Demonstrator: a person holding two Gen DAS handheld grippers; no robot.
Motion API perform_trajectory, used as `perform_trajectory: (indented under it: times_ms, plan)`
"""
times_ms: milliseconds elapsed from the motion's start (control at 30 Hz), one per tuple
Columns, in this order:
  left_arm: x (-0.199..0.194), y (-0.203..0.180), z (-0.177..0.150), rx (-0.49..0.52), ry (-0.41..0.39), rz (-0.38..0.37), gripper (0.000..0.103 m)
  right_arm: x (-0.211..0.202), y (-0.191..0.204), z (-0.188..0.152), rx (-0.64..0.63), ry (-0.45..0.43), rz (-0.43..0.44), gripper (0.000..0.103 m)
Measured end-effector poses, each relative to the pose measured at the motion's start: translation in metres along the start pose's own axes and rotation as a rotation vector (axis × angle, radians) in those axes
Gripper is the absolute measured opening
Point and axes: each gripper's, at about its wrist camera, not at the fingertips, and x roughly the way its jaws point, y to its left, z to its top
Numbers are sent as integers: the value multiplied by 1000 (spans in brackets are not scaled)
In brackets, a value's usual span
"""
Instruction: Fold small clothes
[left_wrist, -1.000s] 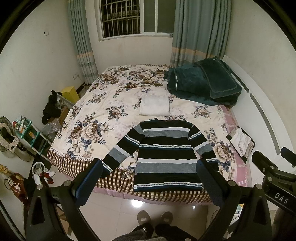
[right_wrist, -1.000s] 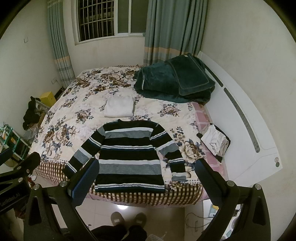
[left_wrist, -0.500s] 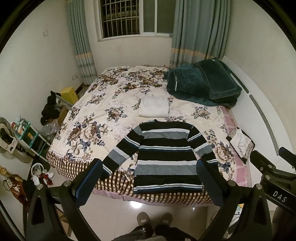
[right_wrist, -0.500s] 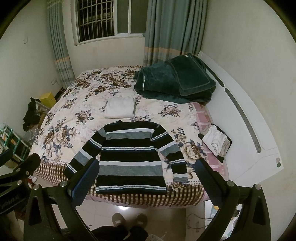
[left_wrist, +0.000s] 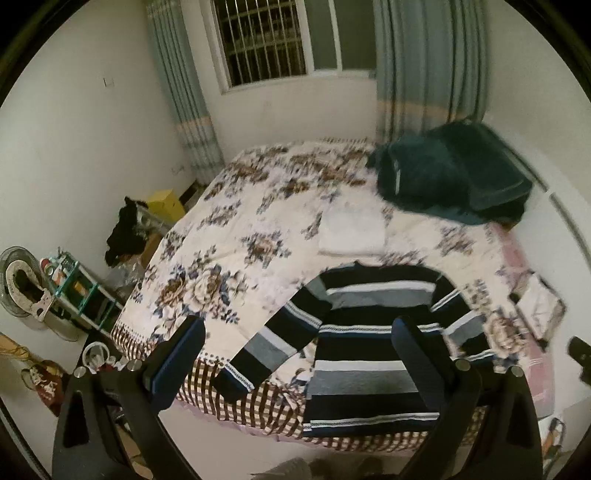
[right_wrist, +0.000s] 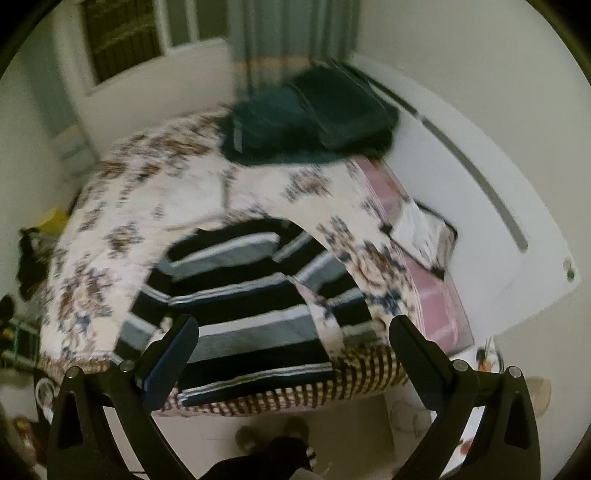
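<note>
A black, grey and white striped sweater (left_wrist: 369, 332) lies flat on the near part of the floral bed (left_wrist: 229, 236), sleeves spread, hem at the bed's front edge. It also shows in the right wrist view (right_wrist: 243, 295), blurred. My left gripper (left_wrist: 299, 347) is open and empty, held above the floor in front of the sweater's left sleeve. My right gripper (right_wrist: 295, 347) is open and empty, in front of the sweater's hem and right sleeve. A folded white garment (left_wrist: 351, 232) lies beyond the sweater's collar.
Dark green folded blankets (left_wrist: 450, 181) lie at the bed's far right. A small folded item (left_wrist: 539, 306) lies at the right edge. A shelf and clutter (left_wrist: 74, 288) stand left of the bed. The person's feet (right_wrist: 273, 435) are on the floor.
Both grippers have moved forward and down toward the bed; the left view has shifted left, the right view has swung right and tilted. The sweater has not moved.
</note>
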Motion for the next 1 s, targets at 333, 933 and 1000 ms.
perform_trajectory:
  times_ms: [333,933,1000]
  plan:
    - [170,-52,-37,47,170,169,103,260,-159,8,274,274,-87,103]
    - [397,-117,-179,90,520,298,103,601,-319,-188,857,659,120,62]
    - [400,-124,-182,102,513,278,103,600,-306,-188,795,608,99,16]
